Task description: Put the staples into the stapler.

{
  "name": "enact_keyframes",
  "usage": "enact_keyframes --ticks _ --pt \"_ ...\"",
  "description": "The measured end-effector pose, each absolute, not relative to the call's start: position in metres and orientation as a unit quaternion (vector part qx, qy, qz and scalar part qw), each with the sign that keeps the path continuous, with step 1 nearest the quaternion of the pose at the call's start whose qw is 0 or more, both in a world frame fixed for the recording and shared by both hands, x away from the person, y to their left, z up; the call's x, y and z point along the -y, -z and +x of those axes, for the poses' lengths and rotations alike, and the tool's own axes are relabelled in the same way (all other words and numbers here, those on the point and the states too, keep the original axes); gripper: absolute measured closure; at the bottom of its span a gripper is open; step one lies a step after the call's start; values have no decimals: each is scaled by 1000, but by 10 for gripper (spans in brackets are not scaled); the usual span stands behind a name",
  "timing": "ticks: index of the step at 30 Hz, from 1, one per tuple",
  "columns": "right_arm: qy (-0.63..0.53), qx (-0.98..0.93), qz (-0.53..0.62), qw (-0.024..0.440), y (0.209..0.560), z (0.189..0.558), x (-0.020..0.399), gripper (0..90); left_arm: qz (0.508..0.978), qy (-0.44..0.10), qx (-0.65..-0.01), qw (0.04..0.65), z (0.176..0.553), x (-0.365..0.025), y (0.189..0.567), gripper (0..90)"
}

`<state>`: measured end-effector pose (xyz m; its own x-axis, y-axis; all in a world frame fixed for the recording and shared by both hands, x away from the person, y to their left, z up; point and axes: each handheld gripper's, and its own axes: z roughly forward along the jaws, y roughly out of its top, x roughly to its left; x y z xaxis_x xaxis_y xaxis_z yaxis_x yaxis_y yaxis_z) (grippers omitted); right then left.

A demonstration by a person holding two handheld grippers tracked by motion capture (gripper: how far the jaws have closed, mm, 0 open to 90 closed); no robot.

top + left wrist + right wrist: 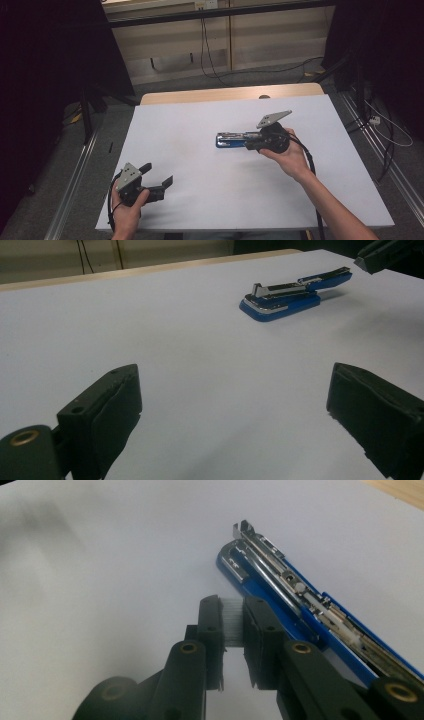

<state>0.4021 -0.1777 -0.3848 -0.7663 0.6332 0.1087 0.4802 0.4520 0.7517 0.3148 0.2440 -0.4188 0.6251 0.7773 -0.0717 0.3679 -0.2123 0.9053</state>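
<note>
Two grippers work the worktop point(175, 130): left gripper point(157, 177) gapes empty; right gripper point(232, 611) pinches a strip of staples point(232, 621) beside the opened blue stapler point(280, 587); a loose pinch could drop or snap the strip

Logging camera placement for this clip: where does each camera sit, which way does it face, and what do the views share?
High view: above the person's side, looking forward and down on the table; both forearms, left gripper, right gripper.
Left gripper view: rides the left gripper, looks across the table between wide-apart jaws at the stapler.
Right gripper view: rides the right gripper, jaws pinching a strip of staples beside the opened stapler.
Shared: all three show the blue stapler.
</note>
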Motion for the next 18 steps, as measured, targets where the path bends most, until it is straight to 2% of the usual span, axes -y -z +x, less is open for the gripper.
enact_keyframes --ticks 18 --pt "-410 -842 335 109 379 425 172 791 760 -191 -373 498 315 -241 420 76"
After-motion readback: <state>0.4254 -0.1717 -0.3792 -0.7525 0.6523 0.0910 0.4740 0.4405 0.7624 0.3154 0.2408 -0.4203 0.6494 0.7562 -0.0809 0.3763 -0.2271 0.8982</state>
